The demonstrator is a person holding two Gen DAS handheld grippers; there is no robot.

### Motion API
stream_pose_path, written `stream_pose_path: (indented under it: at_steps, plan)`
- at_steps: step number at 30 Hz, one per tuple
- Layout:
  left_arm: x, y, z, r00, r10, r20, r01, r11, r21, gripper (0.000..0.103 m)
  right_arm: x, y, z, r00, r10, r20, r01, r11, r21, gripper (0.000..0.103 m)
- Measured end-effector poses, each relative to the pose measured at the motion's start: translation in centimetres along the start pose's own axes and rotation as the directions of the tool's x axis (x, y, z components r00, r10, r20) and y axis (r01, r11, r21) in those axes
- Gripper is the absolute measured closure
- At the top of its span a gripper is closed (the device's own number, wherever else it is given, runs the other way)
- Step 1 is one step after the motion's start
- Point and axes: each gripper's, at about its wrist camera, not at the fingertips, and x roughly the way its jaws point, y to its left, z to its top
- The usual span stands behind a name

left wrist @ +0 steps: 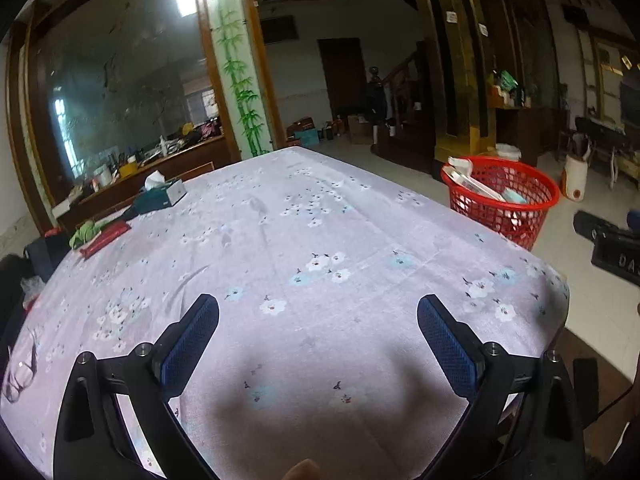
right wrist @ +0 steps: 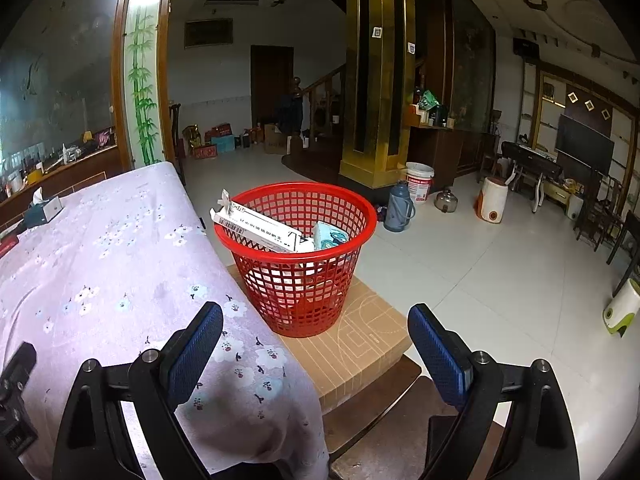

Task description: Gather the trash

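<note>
A red mesh basket (right wrist: 320, 296) stands on a cardboard box (right wrist: 360, 344) beside the table's right edge; it holds a long white carton (right wrist: 256, 226) and a light blue packet (right wrist: 330, 236). The same basket (left wrist: 516, 216) shows at the right in the left wrist view. My left gripper (left wrist: 318, 312) hangs open over the floral tablecloth (left wrist: 280, 240), nothing between its fingers. My right gripper (right wrist: 316, 320) is open too, just short of the basket, above the table corner. The other gripper's black body (left wrist: 612, 244) shows at the right edge.
A teal tissue box (left wrist: 162, 196) and a red flat item with green cloth (left wrist: 102, 234) lie at the table's far left. A clear glass (left wrist: 20, 372) sits at the near left. On the floor beyond are a thermos (right wrist: 398, 208), a bucket (right wrist: 419, 182) and chairs (right wrist: 604, 216).
</note>
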Motion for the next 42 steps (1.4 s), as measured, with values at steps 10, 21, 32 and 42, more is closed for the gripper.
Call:
stream_pose_path:
  at_steps: [10, 21, 32, 42]
  plan:
    - [0.07, -0.64, -0.05, 0.999, 0.041, -0.006, -0.041, 0.999, 0.023, 0.004, 0.26, -0.06, 0.05, 1.000, -0.002, 0.003, 0.002, 1.000, 0.000, 0.007]
    - [0.35, -0.18, -0.39, 0.998, 0.048, -0.034, -0.048, 0.999, 0.015, 0.004, 0.10, 0.37, -0.05, 1.000, 0.002, 0.001, -0.002, 1.000, -0.011, 0.007]
    - [0.42, -0.27, -0.42, 0.998, 0.041, -0.039, -0.041, 0.999, 0.012, 0.004, 0.26, 0.34, -0.18, 1.000, 0.000, -0.002, 0.000, 1.000, -0.012, 0.007]
    - [0.46, -0.27, -0.50, 0.998, 0.041, -0.040, -0.040, 0.999, 0.010, 0.004, 0.36, 0.37, -0.20, 1.000, 0.000, -0.004, 0.000, 1.000, -0.012, 0.007]
